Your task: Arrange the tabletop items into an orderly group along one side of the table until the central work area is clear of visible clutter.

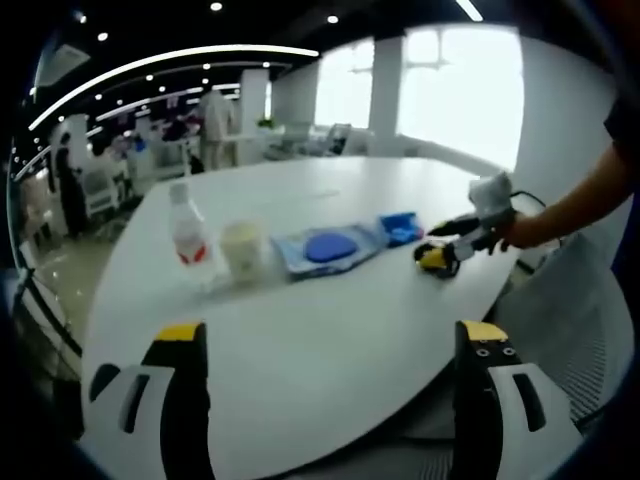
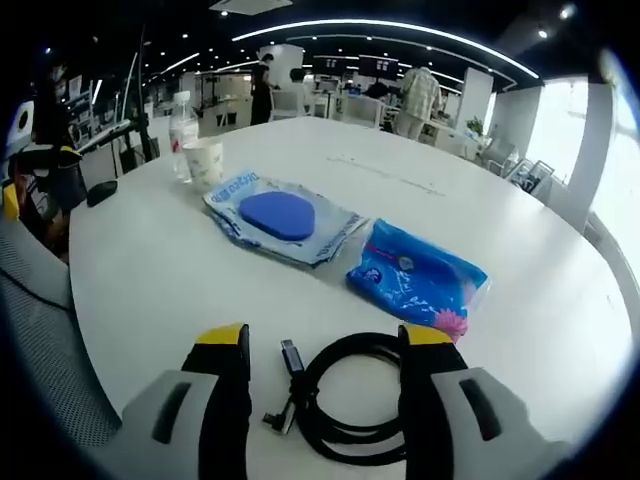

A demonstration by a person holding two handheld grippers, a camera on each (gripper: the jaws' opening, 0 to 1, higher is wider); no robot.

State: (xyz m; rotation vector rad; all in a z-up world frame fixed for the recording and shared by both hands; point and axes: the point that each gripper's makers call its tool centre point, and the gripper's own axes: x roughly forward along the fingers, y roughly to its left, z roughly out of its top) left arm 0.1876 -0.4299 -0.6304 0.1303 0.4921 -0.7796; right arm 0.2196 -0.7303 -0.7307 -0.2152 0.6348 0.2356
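Items in rough row on white surface (image 2: 150, 270): water bottle (image 1: 187, 232), paper cup (image 1: 242, 249), clear pouch w/ blue pad (image 2: 283, 220), blue wipes pack (image 2: 418, 279), then coiled black cable (image 2: 345, 397) at end of row.

Right tool (image 2: 322, 345): jaws spread, straddling cable coil; USB plug end lies between yellow tips, coil mostly toward right-hand jaw. Nothing gripped. Contact w/ cable: can't tell.

Left tool (image 1: 333, 335): jaws wide apart, nothing between, hovering over bare surface, well apart from row. Right tool seen from there at far right, by wipes pack.

Key relation: cable directly under right tool, right hand far nearer. Coil flat, lead pointing up-left toward pouch. Judgement: closing here likely catches one strand only; coil may unspool when dragged toward the row.
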